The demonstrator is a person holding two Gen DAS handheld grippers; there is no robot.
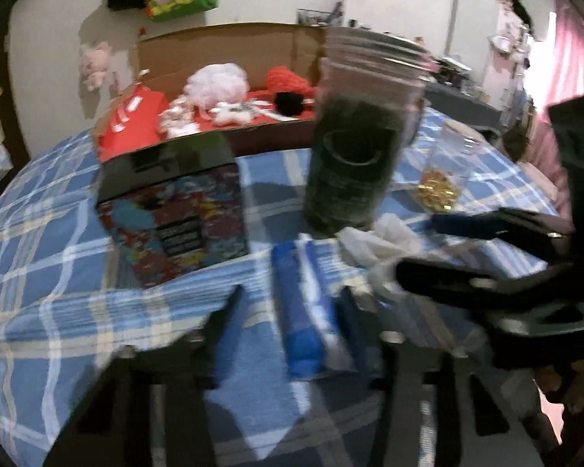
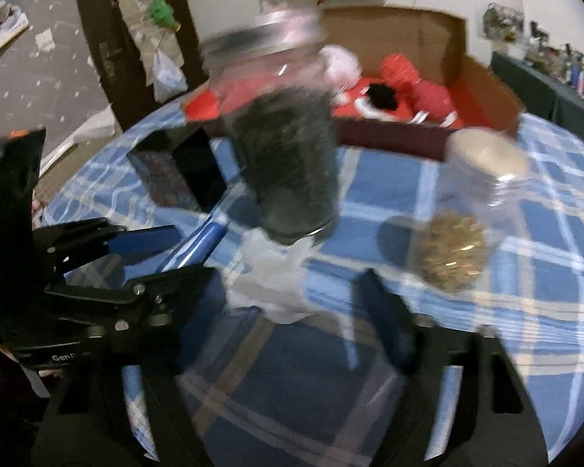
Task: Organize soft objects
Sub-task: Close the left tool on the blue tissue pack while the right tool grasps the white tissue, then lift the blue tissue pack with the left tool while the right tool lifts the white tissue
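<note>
A blue and white folded cloth (image 1: pixel 311 311) lies on the plaid-covered table between my left gripper's (image 1: pixel 292 311) open fingers. A crumpled white soft item (image 1: pixel 377 245) lies just beyond it, in front of a tall clear jar of dark material (image 1: pixel 350 167). My right gripper (image 2: pixel 288 303) is open with the white item (image 2: pixel 272 284) between its fingers. The left gripper (image 2: pixel 167 249) shows at the left of the right wrist view, around the blue cloth (image 2: pixel 198 245). The right gripper (image 1: pixel 420 241) shows at the right of the left wrist view. All is motion-blurred.
A cardboard box (image 1: pixel 222 50) at the back holds red, white and black soft things. A colourful printed box (image 1: pixel 175 218) stands left of the jar. A small clear jar with gold pieces (image 2: pixel 459 233) stands on the right. The blue plaid cloth (image 1: pixel 58 272) covers the table.
</note>
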